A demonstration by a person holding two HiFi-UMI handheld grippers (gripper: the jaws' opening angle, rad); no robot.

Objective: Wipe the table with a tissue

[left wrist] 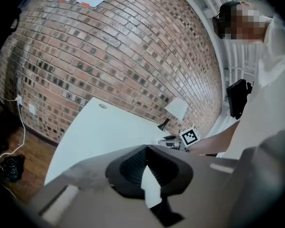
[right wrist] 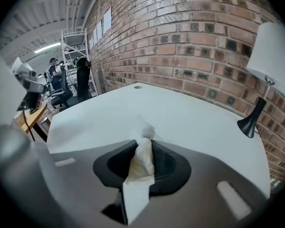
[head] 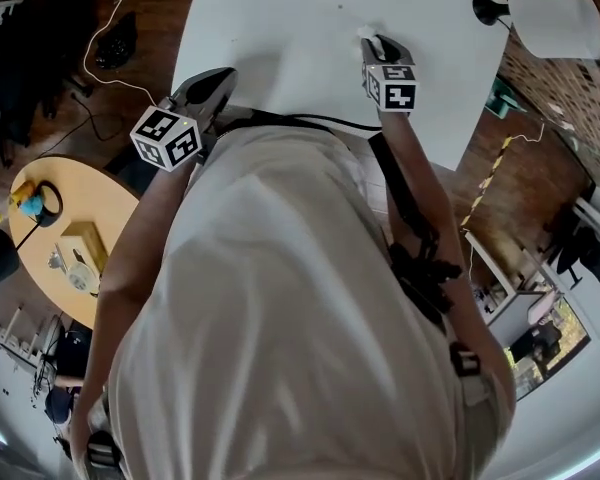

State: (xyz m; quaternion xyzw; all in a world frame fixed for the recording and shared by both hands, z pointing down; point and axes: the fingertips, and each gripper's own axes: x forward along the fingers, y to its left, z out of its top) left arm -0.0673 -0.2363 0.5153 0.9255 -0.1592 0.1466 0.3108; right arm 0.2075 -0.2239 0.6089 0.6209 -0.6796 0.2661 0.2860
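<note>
Since the job is wiping, the tissue (right wrist: pixel 140 165) sits where it can do the work: pinched between the jaws of the right gripper (right wrist: pixel 143 140), with a crumpled wad poking out past the tips and a flatter tail hanging back toward the camera. The jaws are clamped on it; the wad fills the gap between them. The gripper is tilted downward over the white table (head: pixel 300 28), near the far right part of the top in the head view, so the protruding wad meets the surface before the jaws do. Whether the tissue actually touches the table cannot be told from any view.

The left gripper (left wrist: pixel 146 148) has its jaws closed together with nothing between them. It hangs at the near left edge of the table, well apart from the right one, apparently parked out of the wiping path since one hand is enough for this task.

A lamp (head: pixel 555 13) with a white shade and a black base stands at the far right corner, close to the brick wall. A likely hazard if the wipe runs that way.

Count:
- tissue: one
- grippers: two, each with one marker cube, left (head: pixel 167 136) and right (head: pixel 391 85)
- white table: one, top otherwise bare in view
- lamp: one
- round wooden table (head: pixel 75 208): one, off to the left, holding small items too small to identify
</note>
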